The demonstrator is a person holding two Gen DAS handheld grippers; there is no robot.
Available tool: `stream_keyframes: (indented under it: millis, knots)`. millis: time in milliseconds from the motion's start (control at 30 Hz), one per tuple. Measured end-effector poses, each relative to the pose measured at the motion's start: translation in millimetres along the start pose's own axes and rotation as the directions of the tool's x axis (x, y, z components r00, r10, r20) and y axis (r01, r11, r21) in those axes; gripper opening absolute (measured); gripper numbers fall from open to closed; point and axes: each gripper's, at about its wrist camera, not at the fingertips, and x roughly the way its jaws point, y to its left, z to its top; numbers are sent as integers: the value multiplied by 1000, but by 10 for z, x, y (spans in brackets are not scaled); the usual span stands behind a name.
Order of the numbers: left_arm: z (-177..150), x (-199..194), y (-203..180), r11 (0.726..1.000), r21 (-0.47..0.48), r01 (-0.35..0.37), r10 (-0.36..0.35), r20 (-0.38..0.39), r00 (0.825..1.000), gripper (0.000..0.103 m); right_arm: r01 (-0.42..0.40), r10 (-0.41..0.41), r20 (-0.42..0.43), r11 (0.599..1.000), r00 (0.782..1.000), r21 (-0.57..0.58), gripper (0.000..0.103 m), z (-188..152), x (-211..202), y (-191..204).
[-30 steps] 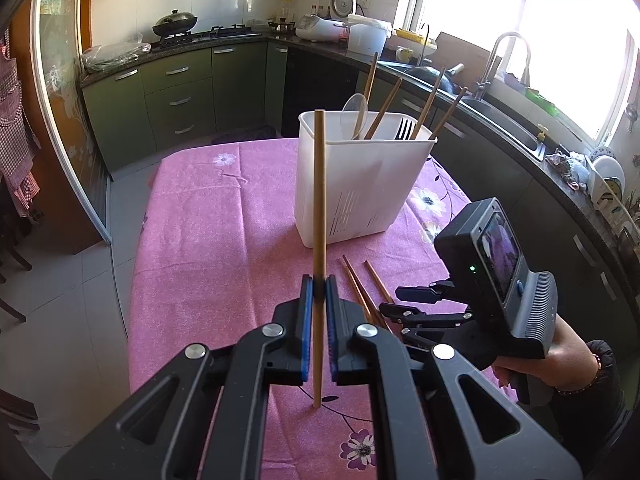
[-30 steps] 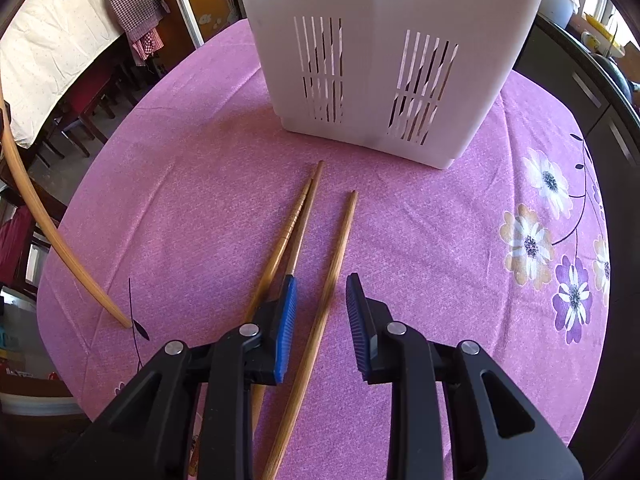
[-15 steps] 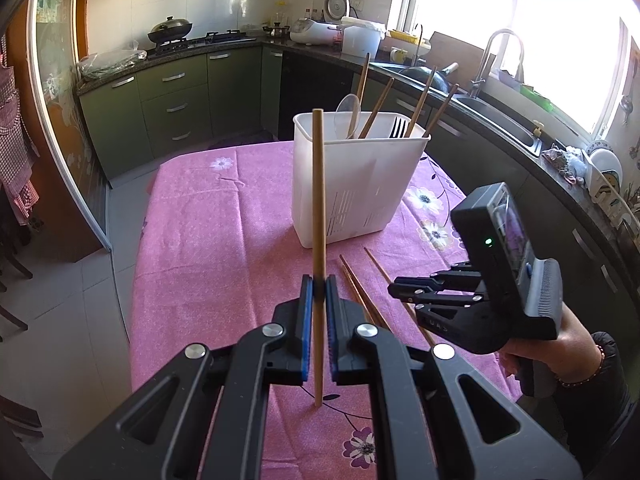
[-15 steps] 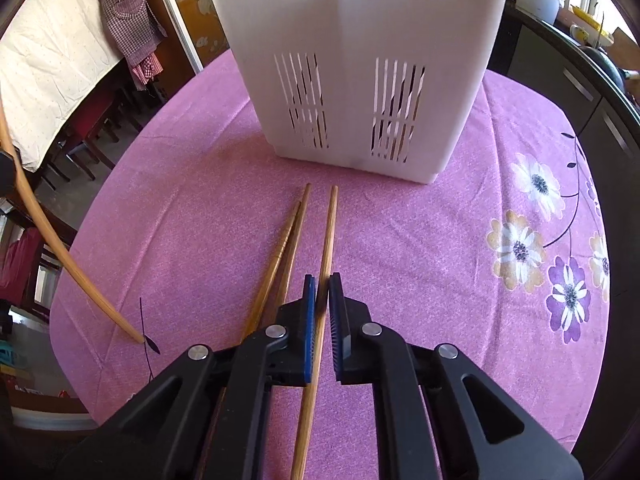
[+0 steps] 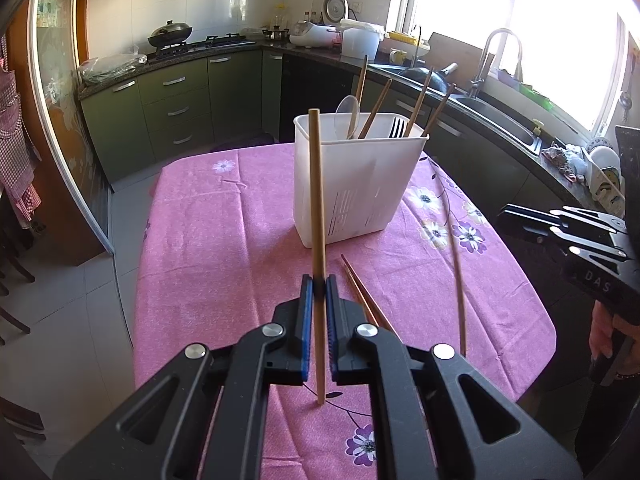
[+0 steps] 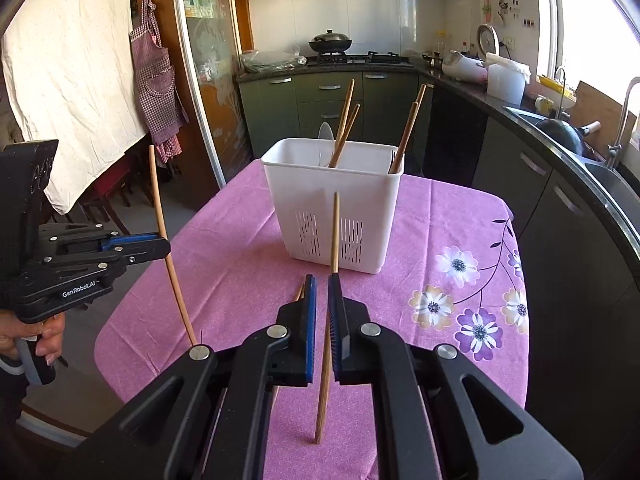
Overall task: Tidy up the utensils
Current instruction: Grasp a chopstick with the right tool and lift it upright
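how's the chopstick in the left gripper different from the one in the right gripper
The left gripper holds its chopstick nearly upright; the right gripper holds its chopstick slightly tilted. The left one is centred between the pads; the right one lies against one pad. Both are plain wood, off the table.

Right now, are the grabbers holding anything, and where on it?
Each holds one chopstick upright: left gripper pinches its chopstick below the middle; right gripper grips its chopstick near the middle.

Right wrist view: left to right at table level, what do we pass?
Left hand-held gripper → its chopstick → white caddy → flower print on the tablecloth → dark counter with sink.
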Motion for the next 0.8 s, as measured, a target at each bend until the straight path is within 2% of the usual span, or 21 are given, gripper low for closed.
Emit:
stream_keyframes:
  millis: [167, 300, 433, 533, 700, 800]
  knots:
    - [-10, -27, -44, 1000, 13, -7, 6, 2, 1000, 7, 5, -5, -12, 1000, 1000, -11, 3, -76, -83, -13]
    - [-18, -38, -62, 1000, 17, -10, 10, 1, 1000, 7, 2, 0, -112, 1000, 994, 13, 5, -103, 309, -113]
    - [-26, -47, -55, 1000, 18, -12, 12, 3, 1000, 7, -28, 29, -282, 1000, 959, 9, 8, -210, 900, -141]
    - [-27, -48, -62, 1000, 19, -11, 11, 1, 1000, 7, -24, 19, -366, 1000, 930, -8, 8, -272, 1274, -107]
    - [-31, -49, -68, 1000, 26, -3, 4, -3, 1000, 7, -10, -17, -431, 998, 902, -61, 8, -254, 1644, 0]
    - [-34, -52, -64, 1000, 29, 1, -1, -4, 1000, 7, -12, -18, -448, 998, 894, -65, 8, -195, 1753, 30]
